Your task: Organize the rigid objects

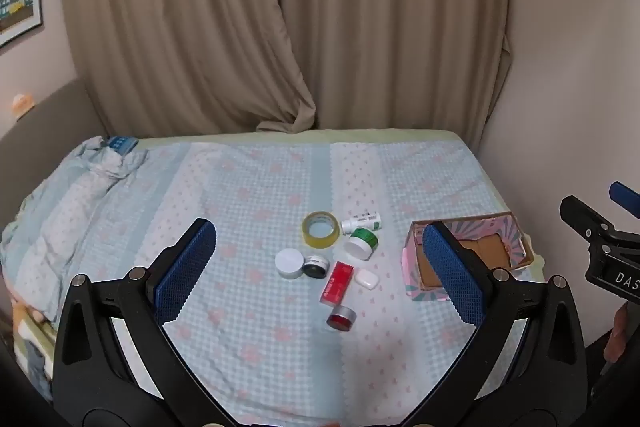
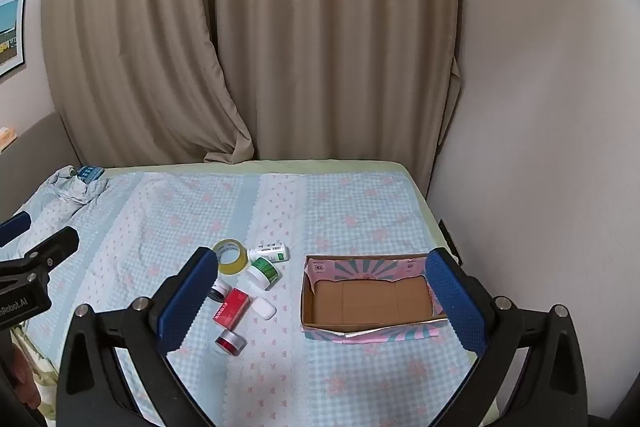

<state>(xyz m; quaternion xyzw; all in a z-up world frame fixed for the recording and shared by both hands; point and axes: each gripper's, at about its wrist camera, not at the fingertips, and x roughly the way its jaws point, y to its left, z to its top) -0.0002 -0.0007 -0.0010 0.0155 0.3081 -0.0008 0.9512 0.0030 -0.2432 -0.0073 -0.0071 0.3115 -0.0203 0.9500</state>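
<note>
A cluster of small objects lies mid-bed: a yellow tape roll (image 1: 320, 229) (image 2: 229, 255), a white bottle (image 1: 361, 220) (image 2: 269, 251), a green-banded jar (image 1: 362, 243) (image 2: 262, 272), a white round tin (image 1: 289, 263), a dark tin (image 1: 315, 266) (image 2: 218, 289), a red box (image 1: 337, 283) (image 2: 231, 312), a white case (image 1: 367, 278) (image 2: 264, 308) and a red-topped tin (image 1: 341, 317) (image 2: 229, 342). An empty pink-and-teal cardboard box (image 1: 416, 293) (image 2: 372, 333) sits to their right. My left gripper (image 1: 320, 269) is open above the cluster. My right gripper (image 2: 320, 299) is open, held above the bed.
The bed has a blue checked cover (image 1: 248, 195) with bunched bedding at the far left (image 1: 80, 179). Beige curtains (image 1: 280, 27) hang behind. A wall (image 2: 540, 107) runs along the bed's right side. The right gripper's body (image 1: 612, 247) shows at the left view's right edge.
</note>
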